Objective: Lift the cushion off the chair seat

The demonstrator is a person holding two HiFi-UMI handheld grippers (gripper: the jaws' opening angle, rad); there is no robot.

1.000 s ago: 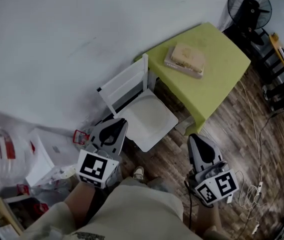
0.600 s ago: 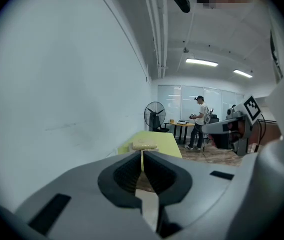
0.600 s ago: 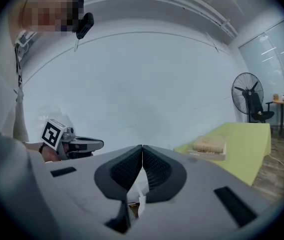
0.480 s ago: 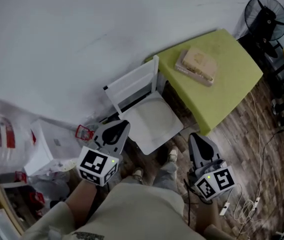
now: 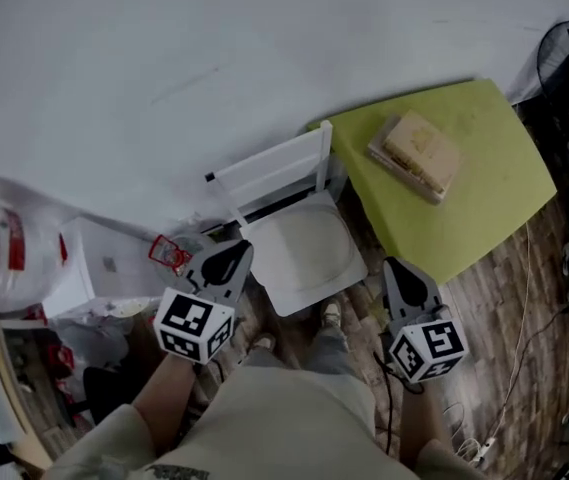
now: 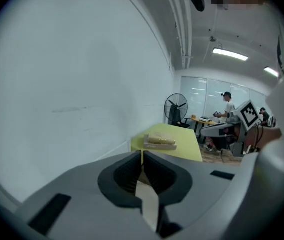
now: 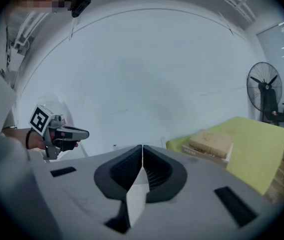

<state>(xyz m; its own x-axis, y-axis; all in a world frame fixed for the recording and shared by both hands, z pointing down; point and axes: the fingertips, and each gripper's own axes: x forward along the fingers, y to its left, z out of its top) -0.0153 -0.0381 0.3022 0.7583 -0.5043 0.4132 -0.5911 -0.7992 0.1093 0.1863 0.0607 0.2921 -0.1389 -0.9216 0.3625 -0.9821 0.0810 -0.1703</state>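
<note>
Now the green table [image 5: 489,213] sits further right than before, the left gripper [image 5: 230,253] and right gripper [image 5: 402,268] are closed and empty, and the flat, pale cushion [image 5: 302,251] lies on the seat of the white chair [image 5: 269,171] just ahead.

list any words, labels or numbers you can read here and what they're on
No text reads clearly.
Clear plastic bag: red print, too blurred.
Flat box on the green table: dark print strip, too small.
Left gripper and right gripper cubes: square patterns, no letters.
</note>
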